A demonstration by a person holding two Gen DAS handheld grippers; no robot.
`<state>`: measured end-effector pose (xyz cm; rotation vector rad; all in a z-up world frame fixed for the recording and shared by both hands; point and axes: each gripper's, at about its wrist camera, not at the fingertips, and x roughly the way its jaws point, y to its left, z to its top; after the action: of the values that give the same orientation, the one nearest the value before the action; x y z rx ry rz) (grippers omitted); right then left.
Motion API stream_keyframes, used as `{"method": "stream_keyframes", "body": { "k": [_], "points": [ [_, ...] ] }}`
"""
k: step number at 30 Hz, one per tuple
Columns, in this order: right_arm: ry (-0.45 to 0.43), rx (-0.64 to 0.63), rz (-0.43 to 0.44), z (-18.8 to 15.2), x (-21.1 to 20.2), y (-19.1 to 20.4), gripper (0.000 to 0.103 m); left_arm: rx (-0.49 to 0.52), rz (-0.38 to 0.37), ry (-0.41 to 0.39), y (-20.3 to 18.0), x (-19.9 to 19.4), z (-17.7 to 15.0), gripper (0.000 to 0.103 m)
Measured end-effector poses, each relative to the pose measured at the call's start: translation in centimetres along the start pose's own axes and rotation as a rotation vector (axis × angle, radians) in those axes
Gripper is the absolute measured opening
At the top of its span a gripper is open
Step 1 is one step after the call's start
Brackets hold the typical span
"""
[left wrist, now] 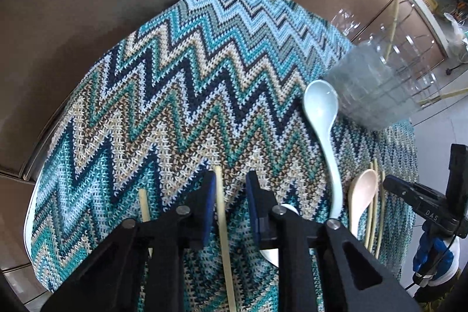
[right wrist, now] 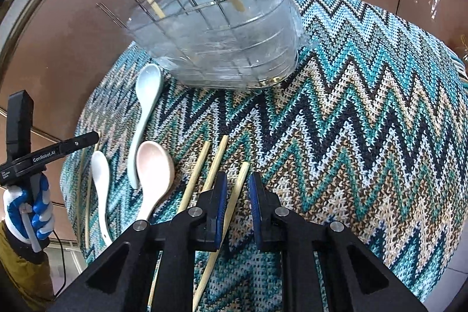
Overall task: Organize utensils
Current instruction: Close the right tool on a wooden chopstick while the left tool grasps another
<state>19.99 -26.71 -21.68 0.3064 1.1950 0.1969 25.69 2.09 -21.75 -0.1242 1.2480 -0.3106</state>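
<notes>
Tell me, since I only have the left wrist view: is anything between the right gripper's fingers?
Observer: Yes. One chopstick lies between the fingers of the right gripper, with a gap showing, so it is not clamped.
Operator: Any others near it?
Observer: Two more chopsticks lie on the cloth just left of those fingers.
Operator: The white spoon is half hidden for me.
Observer: The white spoon lies in full view on the cloth, left of the pink spoon and not touching it.

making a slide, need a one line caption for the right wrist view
Right hand-held gripper straddles a chopstick on the zigzag cloth, spoons alongside, wire rack behind.
</notes>
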Motion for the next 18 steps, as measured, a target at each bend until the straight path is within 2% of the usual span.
{"method": "stream_keyframes", "body": {
  "k": [7,10,18],
  "points": [
    [0.045,-0.010,-0.032,0.2,1.3,0.4,0.016,0.008,0.039,0.028,-0.1,1.0,0.4,0.015],
    [0.054,-0.017,-0.046,0.9,2.2,1.1,0.013,0.014,0.058,0.022,-0.3,1.2,0.5,0.006],
    [0.015,0.009,-0.014,1.0,1.5,0.9,0.006,0.004,0.054,-0.031,0.0,-0.2,-0.4,0.004]
  ]
}}
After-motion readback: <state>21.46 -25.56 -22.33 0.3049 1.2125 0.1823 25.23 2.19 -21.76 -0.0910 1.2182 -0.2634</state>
